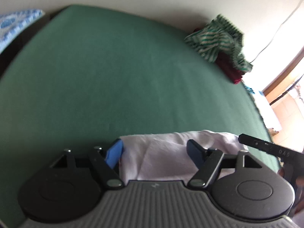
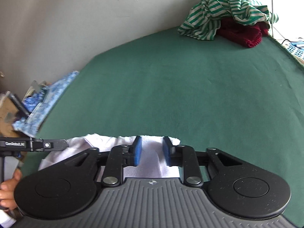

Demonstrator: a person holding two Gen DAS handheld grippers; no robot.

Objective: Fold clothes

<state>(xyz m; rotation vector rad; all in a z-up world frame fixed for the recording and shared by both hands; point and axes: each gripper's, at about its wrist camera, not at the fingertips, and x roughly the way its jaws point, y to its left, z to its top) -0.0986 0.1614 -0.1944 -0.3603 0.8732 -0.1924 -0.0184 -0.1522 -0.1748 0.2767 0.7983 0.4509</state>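
Note:
A white garment [image 1: 163,152], folded into a narrow band, lies on the green-covered table [image 1: 114,76] near its front edge. My left gripper [image 1: 154,154] hovers over its left part, open wide, the blue pads [image 1: 114,155] standing on either side of a stretch of cloth without pressing it. My right gripper [image 2: 153,150] is above the same white garment [image 2: 152,163] further right. It is open, with a narrower gap and cloth lying flat between the pads [image 2: 137,151]. A black bar of the right tool [image 1: 266,146] shows at the left wrist view's right edge.
A crumpled green-and-white striped garment [image 2: 218,13] lies on a dark red knit [image 2: 241,32] at the table's far right corner. A blue patterned cloth [image 2: 47,98] sits off the left edge. A person's hand [image 2: 7,193] holds the left tool. A wall runs behind the table.

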